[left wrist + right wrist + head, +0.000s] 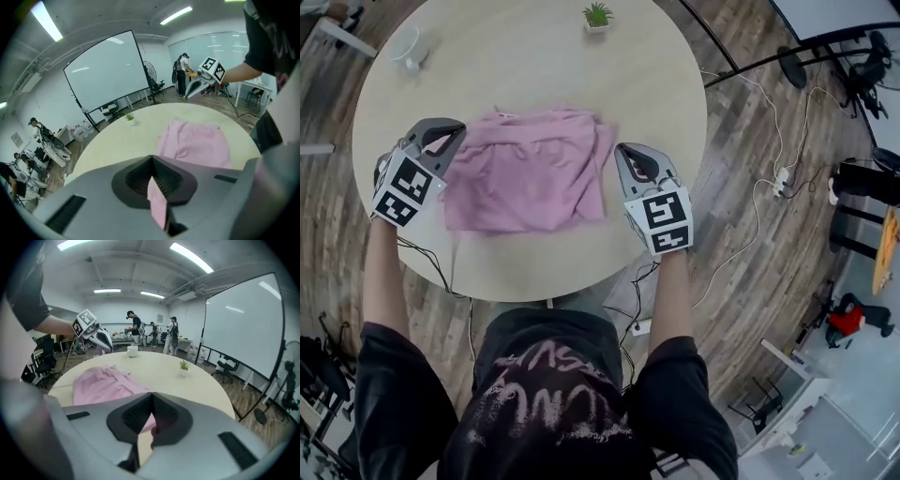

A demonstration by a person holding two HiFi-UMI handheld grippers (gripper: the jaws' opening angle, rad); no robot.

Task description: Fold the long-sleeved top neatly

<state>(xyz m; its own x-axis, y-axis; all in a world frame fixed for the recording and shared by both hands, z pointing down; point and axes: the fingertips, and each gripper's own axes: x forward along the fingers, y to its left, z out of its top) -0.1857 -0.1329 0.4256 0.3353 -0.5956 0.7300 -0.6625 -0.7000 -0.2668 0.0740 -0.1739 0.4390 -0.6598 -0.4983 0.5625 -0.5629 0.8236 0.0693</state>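
A pink long-sleeved top (pixel 530 173) lies folded into a rough rectangle in the middle of the round table (pixel 534 56). My left gripper (pixel 448 131) hovers over its left edge with the jaws shut. In the left gripper view the jaws (pixel 151 159) meet at the tips and pink shows in the slit below them, while the top (pixel 194 143) lies flat beyond. My right gripper (pixel 628 152) hangs just off the top's right edge, shut and empty. In the right gripper view the closed jaws (pixel 151 397) stand over bare table, with the top (pixel 101 383) to the left.
A small potted plant (pixel 598 16) stands at the table's far edge and a white cup (pixel 408 47) at the far left. Cables (pixel 769 187) run over the wooden floor to the right. A whiteboard (pixel 108 75), chairs and several people are beyond the table.
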